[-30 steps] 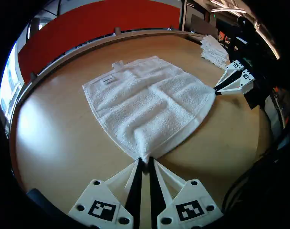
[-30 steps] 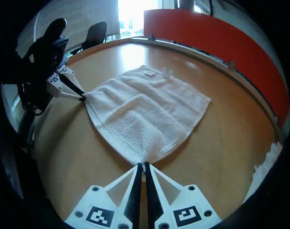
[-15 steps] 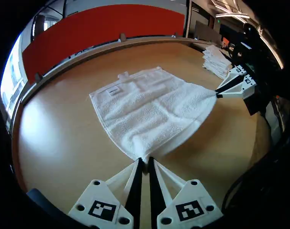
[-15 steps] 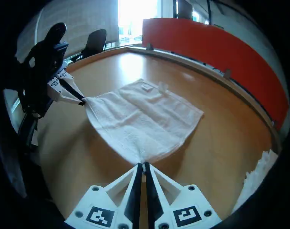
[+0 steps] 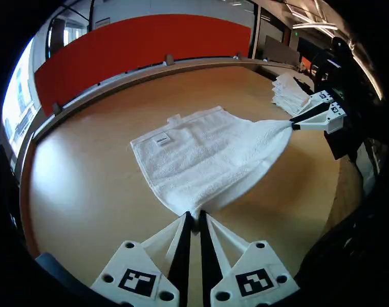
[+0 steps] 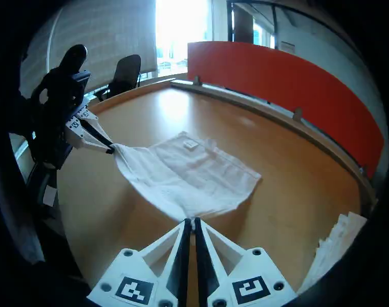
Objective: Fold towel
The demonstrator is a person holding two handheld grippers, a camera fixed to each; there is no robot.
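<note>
A white towel (image 5: pixel 210 156) lies on the wooden table (image 5: pixel 82 204), its near edge lifted off the wood. My left gripper (image 5: pixel 194 215) is shut on one near corner of it. My right gripper (image 6: pixel 192 221) is shut on the other near corner, and the towel (image 6: pixel 187 171) slopes from both grippers down to its far edge with a small label. In the left gripper view the right gripper (image 5: pixel 293 125) holds its corner at the right. Far left in the right gripper view, the left gripper (image 6: pixel 111 149) pinches its corner.
A stack of folded white towels (image 5: pixel 292 92) sits at the table's far right, also at the lower right as a stack (image 6: pixel 332 248). A red partition (image 5: pixel 143 46) runs along the far table edge. Black office chairs (image 6: pixel 125 71) stand by the window.
Both grippers have risen with their corners. The towel's near edge has lifted off the table and the cloth hangs stretched between them, with less of it lying flat.
</note>
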